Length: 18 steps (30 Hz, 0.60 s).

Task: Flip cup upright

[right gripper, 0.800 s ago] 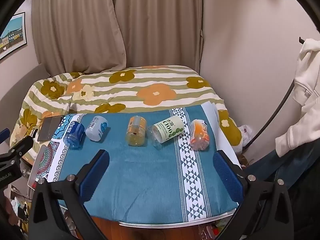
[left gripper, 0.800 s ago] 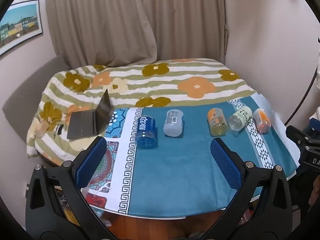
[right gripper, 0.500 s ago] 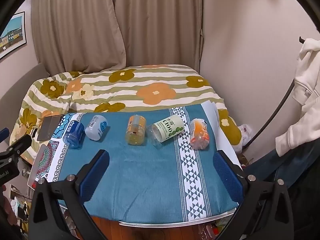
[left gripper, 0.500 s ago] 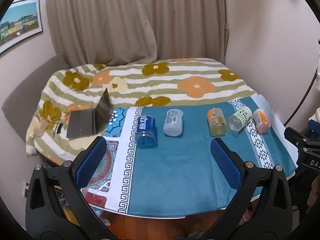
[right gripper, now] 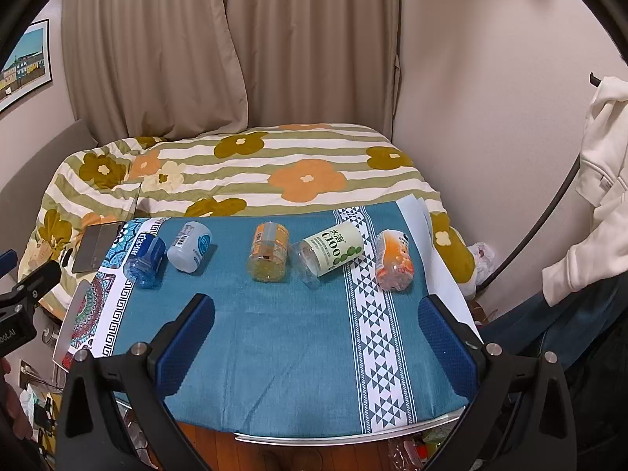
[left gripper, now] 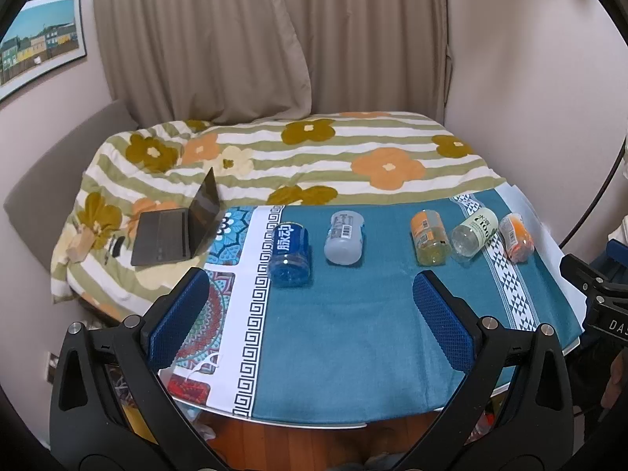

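Several cut-bottle cups lie on their sides in a row on the teal cloth [left gripper: 353, 333]: a blue cup [left gripper: 289, 255] [right gripper: 144, 257], a pale grey cup [left gripper: 344, 237] [right gripper: 190, 247], an orange-labelled cup [left gripper: 429, 237] [right gripper: 267, 251], a green-white cup [left gripper: 475, 231] [right gripper: 331, 253] and an orange-red cup [left gripper: 517, 237] [right gripper: 393, 259]. My left gripper [left gripper: 310, 322] is open and empty, held back from the row near the table's front. My right gripper [right gripper: 316, 347] is open and empty, also near the front edge.
A half-open laptop [left gripper: 176, 227] sits on the flowered bedspread [left gripper: 314, 149] behind the table's left end. Curtains and walls stand behind. A white garment [right gripper: 596, 180] hangs at the right. The table's front edge [right gripper: 345, 437] runs below my grippers.
Both views have shifted very slightly; the cups have not moved and both grippers stay open.
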### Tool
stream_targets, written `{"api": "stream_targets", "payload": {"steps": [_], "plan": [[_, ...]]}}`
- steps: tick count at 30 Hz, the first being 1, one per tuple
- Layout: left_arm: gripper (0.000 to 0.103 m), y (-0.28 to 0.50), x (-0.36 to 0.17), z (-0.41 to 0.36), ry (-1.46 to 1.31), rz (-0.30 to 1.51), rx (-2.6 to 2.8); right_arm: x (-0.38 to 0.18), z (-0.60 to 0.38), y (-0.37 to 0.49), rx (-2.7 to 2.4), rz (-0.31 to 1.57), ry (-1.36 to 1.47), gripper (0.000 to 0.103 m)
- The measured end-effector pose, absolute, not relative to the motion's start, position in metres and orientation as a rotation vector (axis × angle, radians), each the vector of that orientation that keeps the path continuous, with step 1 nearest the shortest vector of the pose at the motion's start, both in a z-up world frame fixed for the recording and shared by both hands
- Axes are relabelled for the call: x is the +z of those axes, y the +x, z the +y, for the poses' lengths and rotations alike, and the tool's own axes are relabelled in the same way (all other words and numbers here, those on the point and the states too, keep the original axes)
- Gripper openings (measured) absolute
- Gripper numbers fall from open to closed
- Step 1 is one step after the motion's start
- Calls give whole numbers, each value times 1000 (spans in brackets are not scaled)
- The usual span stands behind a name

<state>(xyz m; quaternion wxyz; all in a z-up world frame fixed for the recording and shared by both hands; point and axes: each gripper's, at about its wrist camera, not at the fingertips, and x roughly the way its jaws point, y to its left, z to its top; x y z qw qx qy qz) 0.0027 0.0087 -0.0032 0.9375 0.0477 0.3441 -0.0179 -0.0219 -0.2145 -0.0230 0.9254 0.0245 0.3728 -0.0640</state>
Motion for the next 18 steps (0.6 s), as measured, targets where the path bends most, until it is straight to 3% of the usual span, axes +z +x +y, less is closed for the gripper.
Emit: {"api": "stream_targets", "payload": {"steps": [18], "plan": [[103,5,-2,9,96,710,-36,-24,-214,-22,-131,763,53,103]]}}
